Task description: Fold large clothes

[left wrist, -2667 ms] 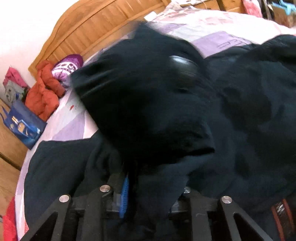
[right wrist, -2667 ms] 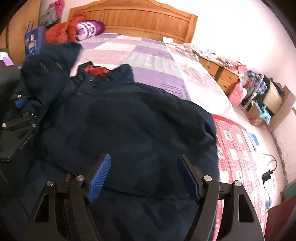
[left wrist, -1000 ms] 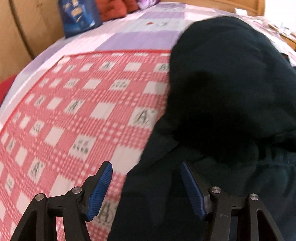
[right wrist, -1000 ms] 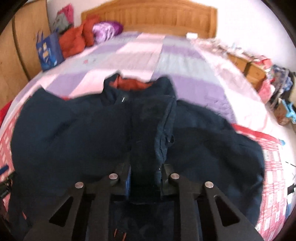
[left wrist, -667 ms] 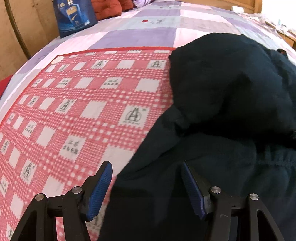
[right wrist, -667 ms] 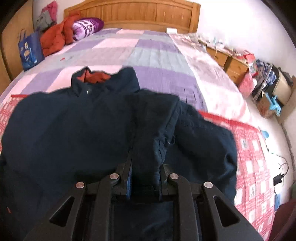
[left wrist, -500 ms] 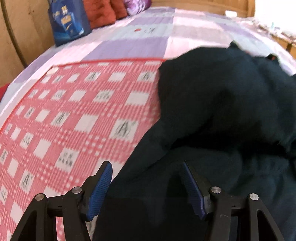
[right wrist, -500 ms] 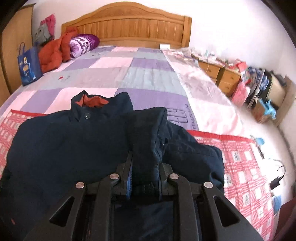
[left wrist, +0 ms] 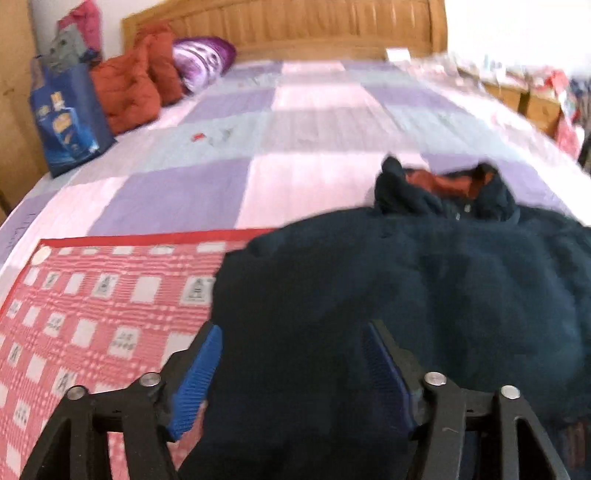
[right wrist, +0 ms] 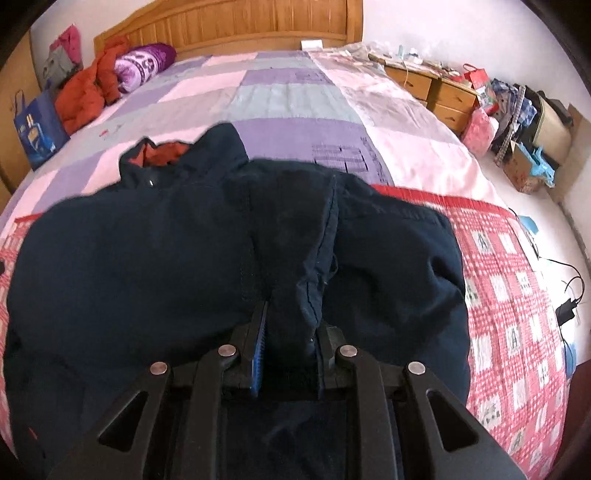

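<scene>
A large dark navy jacket (right wrist: 147,258) with an orange-lined collar (right wrist: 162,153) lies on the bed; it also shows in the left wrist view (left wrist: 424,288). My right gripper (right wrist: 288,339) is shut on a sleeve (right wrist: 299,236) of the jacket, held over the jacket's body. My left gripper (left wrist: 295,354) is open, its blue pads (left wrist: 195,376) apart, over the jacket's left edge with dark fabric between the fingers.
The bed has a purple and pink quilt (right wrist: 288,96) and a red checked blanket (left wrist: 92,295). A wooden headboard (right wrist: 240,22), red clothes (right wrist: 85,92), a purple pillow (right wrist: 142,62) and a blue bag (right wrist: 35,129) are at the far end. Drawers (right wrist: 436,92) and clutter stand right.
My left gripper, shut on a sleeve at first, now stands open and has tilted up toward the headboard. My right gripper closed on the other sleeve and drew it over the jacket.
</scene>
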Demonstrator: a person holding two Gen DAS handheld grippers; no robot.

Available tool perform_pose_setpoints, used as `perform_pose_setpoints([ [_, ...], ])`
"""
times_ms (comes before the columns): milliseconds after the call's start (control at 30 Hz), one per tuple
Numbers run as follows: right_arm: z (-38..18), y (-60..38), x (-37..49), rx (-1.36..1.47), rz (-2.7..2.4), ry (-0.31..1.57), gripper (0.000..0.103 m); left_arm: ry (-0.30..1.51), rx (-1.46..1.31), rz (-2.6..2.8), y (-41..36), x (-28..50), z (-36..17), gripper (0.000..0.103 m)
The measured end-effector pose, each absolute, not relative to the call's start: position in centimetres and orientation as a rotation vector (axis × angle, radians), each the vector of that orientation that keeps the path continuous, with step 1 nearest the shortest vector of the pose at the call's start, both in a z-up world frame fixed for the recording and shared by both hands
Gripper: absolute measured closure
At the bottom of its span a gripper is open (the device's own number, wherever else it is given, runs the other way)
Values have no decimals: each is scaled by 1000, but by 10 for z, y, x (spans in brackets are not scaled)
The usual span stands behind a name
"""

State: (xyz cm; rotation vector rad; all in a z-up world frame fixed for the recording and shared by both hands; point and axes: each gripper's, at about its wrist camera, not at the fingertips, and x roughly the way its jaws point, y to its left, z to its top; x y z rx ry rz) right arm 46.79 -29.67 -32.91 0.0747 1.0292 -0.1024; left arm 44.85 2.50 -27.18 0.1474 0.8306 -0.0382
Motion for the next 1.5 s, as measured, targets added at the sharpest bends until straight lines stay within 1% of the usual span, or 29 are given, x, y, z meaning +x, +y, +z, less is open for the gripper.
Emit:
perform_pose_setpoints([
  [100, -337, -297, 465, 53, -102, 1053, 80, 986, 168, -49, 22, 471, -320, 27],
  [200, -339, -296, 467, -10, -81, 1065, 73, 964, 146, -27, 28, 469, -330, 16],
  [267, -336, -293, 468, -72, -93, 1065, 57, 972, 120, -30, 32, 469, -331, 16],
  [333, -325, -289, 463, -142, -138, 1042, 52, 985, 123, -30, 34, 468, -325, 16],
  [400, -302, -281, 453, -195, -182, 968, 52, 923, 165, -25, 31, 462, -304, 16],
  [467, -282, -267, 450, -236, -194, 908, 51, 810, 176, -43, 24, 457, -276, 16],
  [500, -274, -257, 451, -246, -180, 881, 50, 785, 175, -58, 19, 459, -269, 14],
  [533, -267, -244, 455, -243, -152, 866, 48, 778, 177, -74, 12, 464, -265, 12],
  [600, -264, -213, 473, -201, -58, 862, 47, 811, 185, -115, -6, 482, -266, 12],
  [667, -272, -190, 491, -168, 2, 874, 47, 855, 195, -121, -15, 496, -278, 12],
  [700, -283, -182, 502, -159, 19, 903, 47, 907, 206, -104, -15, 506, -293, 12],
  [767, -316, -180, 522, -139, 7, 1011, 47, 986, 161, -89, 1, 515, -319, 7],
  [800, -332, -186, 527, -139, 1, 1053, 47, 981, 139, -75, 10, 515, -324, 1],
  [867, -349, -209, 527, -110, 14, 1040, 47, 968, 106, -29, 34, 513, -331, 0],
  [1000, -353, -252, 516, -70, 20, 1007, 49, 972, 72, -17, 60, 512, -341, 0],
  [1133, -355, -257, 512, -164, 5, 996, 49, 974, 79, 1, 63, 512, -346, 0],
  [1200, -357, -269, 512, -114, 4, 993, 49, 976, 87, 6, 63, 513, -348, 0],
  [1333, -357, -277, 506, -127, 18, 991, 49, 966, 142, 16, 63, 512, -343, 0],
  [1500, -355, -294, 500, -118, -16, 1001, 49, 943, 216, 83, 82, 500, -335, 0],
])
